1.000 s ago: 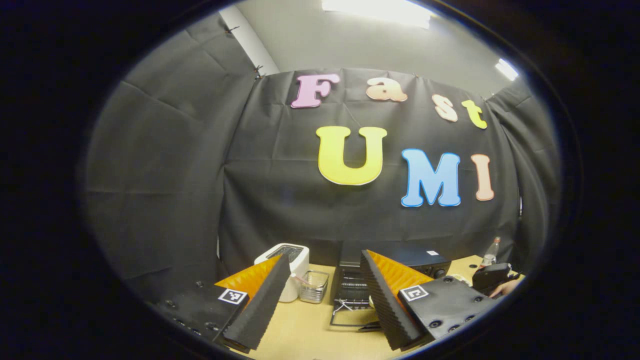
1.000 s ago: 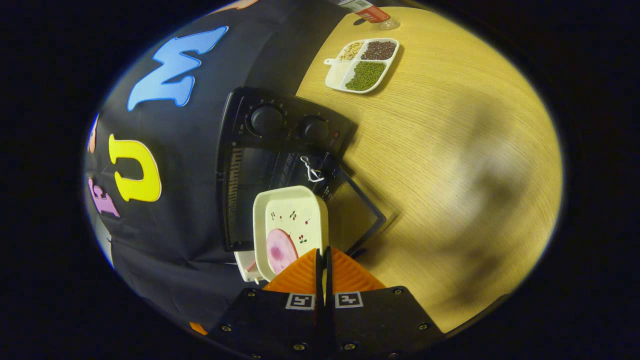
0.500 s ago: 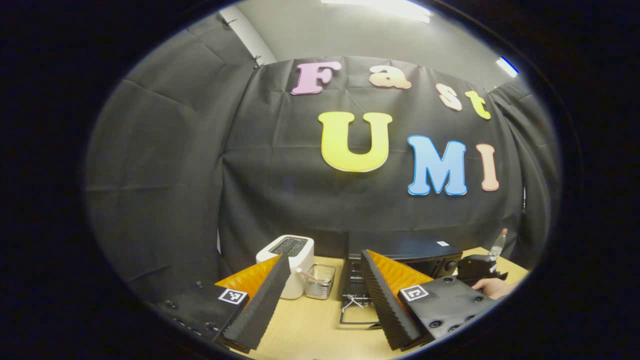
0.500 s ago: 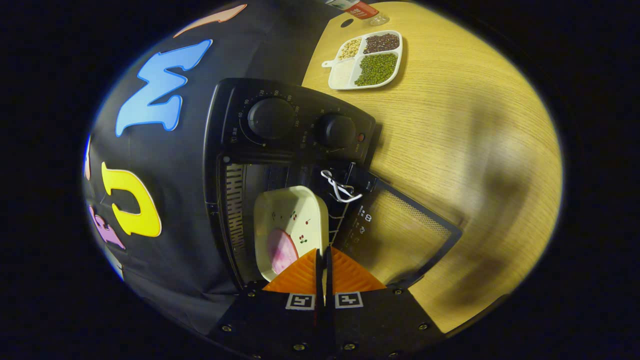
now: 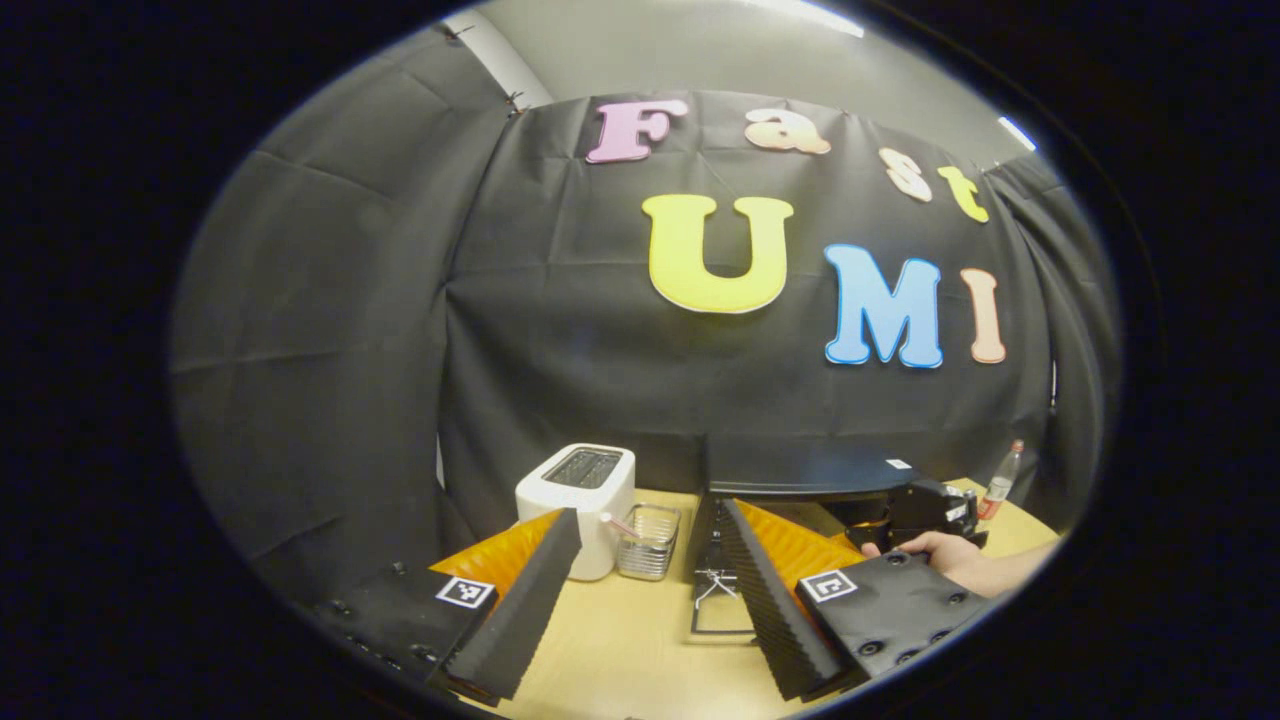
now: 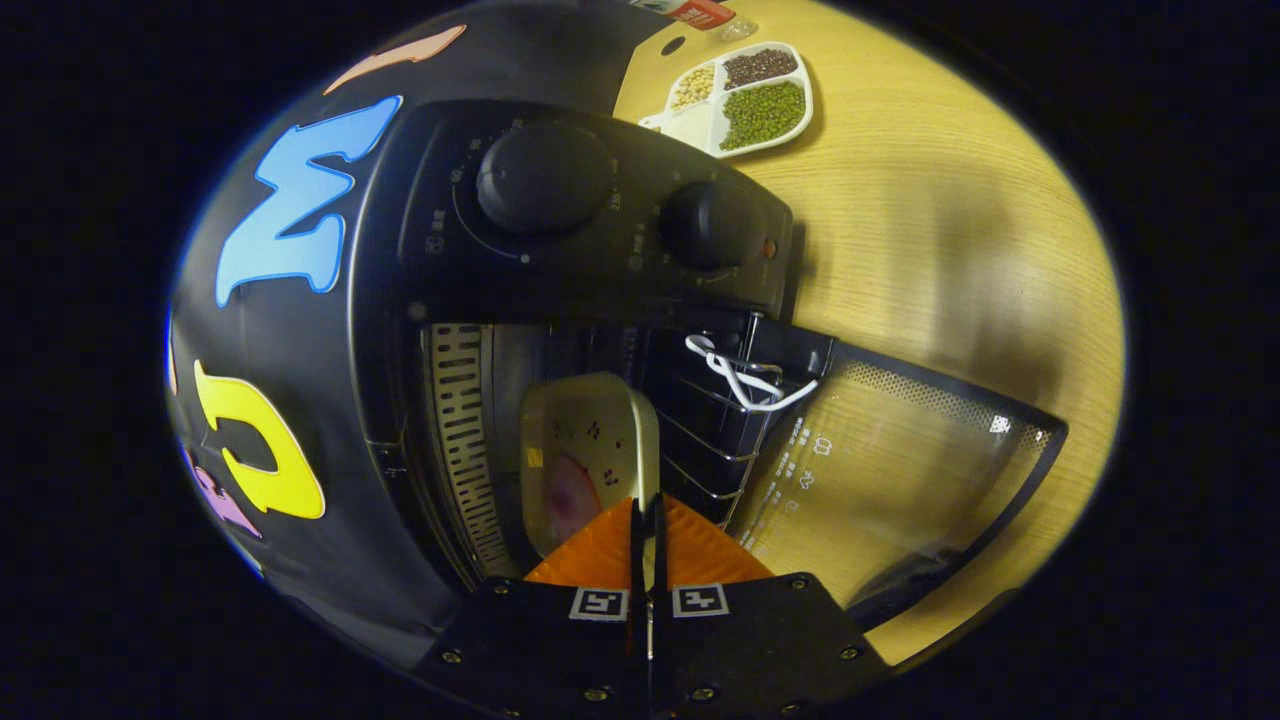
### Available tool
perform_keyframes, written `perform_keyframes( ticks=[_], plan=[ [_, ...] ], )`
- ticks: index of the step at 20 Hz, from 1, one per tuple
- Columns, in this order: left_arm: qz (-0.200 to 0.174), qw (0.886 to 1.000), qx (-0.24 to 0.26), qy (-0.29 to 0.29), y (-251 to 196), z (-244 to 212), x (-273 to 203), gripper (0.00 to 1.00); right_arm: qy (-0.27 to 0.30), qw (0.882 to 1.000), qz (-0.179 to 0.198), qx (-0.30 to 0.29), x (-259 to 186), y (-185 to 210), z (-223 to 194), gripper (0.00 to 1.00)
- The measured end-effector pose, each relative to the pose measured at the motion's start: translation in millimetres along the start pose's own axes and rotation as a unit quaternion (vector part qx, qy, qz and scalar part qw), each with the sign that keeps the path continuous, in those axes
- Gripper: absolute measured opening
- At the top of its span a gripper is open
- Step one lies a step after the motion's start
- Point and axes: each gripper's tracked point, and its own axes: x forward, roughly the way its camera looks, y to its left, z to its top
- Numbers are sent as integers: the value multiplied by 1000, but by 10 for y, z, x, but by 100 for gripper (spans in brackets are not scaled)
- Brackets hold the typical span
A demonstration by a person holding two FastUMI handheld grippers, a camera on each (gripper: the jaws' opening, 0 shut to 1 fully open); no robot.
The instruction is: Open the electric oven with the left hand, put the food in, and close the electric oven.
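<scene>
The black electric oven [image 6: 560, 200] stands with its glass door [image 6: 900, 470] folded down onto the table. My right gripper [image 6: 645, 505] is shut on the near rim of a cream dish [image 6: 590, 430] that carries a pink slice of food [image 6: 568, 497]. The dish sits inside the oven's mouth, over the wire rack [image 6: 700, 420]. In the left gripper view my left gripper [image 5: 648, 512] hangs open and holds nothing, a short way in front of the oven [image 5: 800, 470] and its lowered door [image 5: 720, 610]. A hand [image 5: 950, 555] holds the right gripper [image 5: 920, 510] at the oven's front.
A white toaster [image 5: 578, 495] and a small wire basket [image 5: 648, 540] stand left of the oven. A divided tray of beans [image 6: 740, 100] and a bottle [image 5: 1000, 475] sit on the wooden table [image 6: 950, 250] on the oven's other side. A white cord [image 6: 745, 375] lies on the rack.
My right gripper has carried the dish forward from in front of the oven into its opening. The left gripper stays open, and the scene in its view has shifted upward a little.
</scene>
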Motion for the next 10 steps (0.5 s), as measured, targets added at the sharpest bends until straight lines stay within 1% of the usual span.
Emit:
perform_keyframes(
  ticks=[1,2,3,4,5,6,7,8,10],
  plan=[
    [1,1000,-1,0,19,11,7,100,4,1000,20,4,3,71,-25,5],
    [2,1000,-1,1,19,-2,5,91,13,1000,23,-1,7,92,-12,8],
    [0,1000,-1,1,12,-2,-4,91,23,999,35,-4,-26,121,-88,13],
    [-3,1000,0,-1,-10,-2,-8,91,31,999,41,-8,-72,154,-124,9],
    [-4,1000,2,-3,-16,8,-7,95,37,998,50,-16,-127,190,-130,34],
    [-5,1000,3,-2,-21,1,4,100,43,997,56,-27,-176,219,-188,36],
    [-7,1000,3,-1,-44,-19,8,95,49,996,57,-40,-249,218,-180,89],
    [-10,1000,-1,0,-56,-39,3,95,56,995,60,-53,-329,232,-181,86],
    [-17,1000,-5,4,-125,-74,5,95,66,992,63,-89,-506,209,-192,88]
  ],
)
